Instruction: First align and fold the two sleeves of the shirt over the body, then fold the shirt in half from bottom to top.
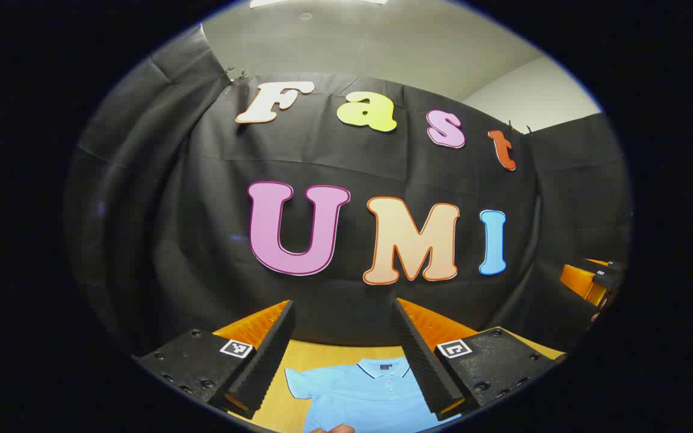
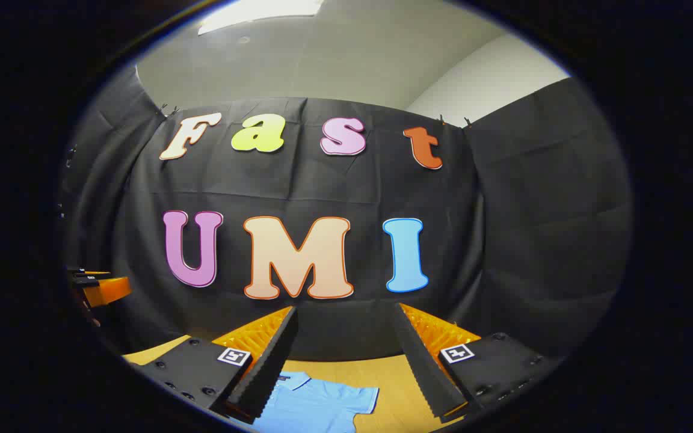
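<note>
Left gripper view: left gripper (image 1: 344,349) spread above shirt (image 1: 364,397) flat on table (image 1: 274,409); right gripper (image 2: 346,355) spread.

The shirt (image 1: 361,394) is plain light blue, with a darker line on the collar edge. The table (image 2: 391,385) is yellow-brown wood. The wall cloth (image 2: 533,240) is black, the ceiling (image 1: 370,42) grey-white

Left hand-held gripper (image 1: 343,346) and right hand-held gripper (image 2: 344,355) gape wide, level
</note>
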`<action>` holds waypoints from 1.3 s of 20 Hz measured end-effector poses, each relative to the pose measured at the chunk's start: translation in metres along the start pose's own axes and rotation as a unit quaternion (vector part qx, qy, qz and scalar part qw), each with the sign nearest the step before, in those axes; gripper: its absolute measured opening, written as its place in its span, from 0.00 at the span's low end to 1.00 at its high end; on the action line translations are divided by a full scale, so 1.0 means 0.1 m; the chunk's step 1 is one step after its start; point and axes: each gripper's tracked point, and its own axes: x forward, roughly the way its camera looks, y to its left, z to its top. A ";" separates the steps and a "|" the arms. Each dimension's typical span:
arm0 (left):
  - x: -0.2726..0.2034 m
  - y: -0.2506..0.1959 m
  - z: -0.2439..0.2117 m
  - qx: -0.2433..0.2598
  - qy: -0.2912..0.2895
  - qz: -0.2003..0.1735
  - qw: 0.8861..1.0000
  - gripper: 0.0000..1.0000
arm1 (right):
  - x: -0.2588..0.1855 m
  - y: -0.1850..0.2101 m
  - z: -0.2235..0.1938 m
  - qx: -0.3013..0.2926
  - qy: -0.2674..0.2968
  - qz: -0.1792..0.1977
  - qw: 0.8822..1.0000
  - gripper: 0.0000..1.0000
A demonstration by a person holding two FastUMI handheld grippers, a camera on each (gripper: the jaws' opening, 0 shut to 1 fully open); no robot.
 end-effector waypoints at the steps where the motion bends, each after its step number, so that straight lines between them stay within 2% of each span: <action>1: 0.01 0.02 0.03 0.005 -0.003 0.002 1.000 0.93 | 0.02 -0.01 -0.01 0.000 0.000 0.000 1.000 0.99; 6: 0.04 0.02 0.08 0.021 -0.011 0.006 1.000 0.94 | 0.11 0.02 -0.03 -0.008 0.001 0.003 1.000 0.98; 20: 0.05 0.15 0.03 0.023 -0.004 0.019 1.000 0.95 | 0.20 0.11 -0.17 -0.018 0.020 0.011 1.000 0.98; 26: 0.00 0.07 0.07 0.018 -0.009 0.018 1.000 0.94 | 0.33 -0.02 -0.49 -0.042 0.041 0.012 0.998 0.98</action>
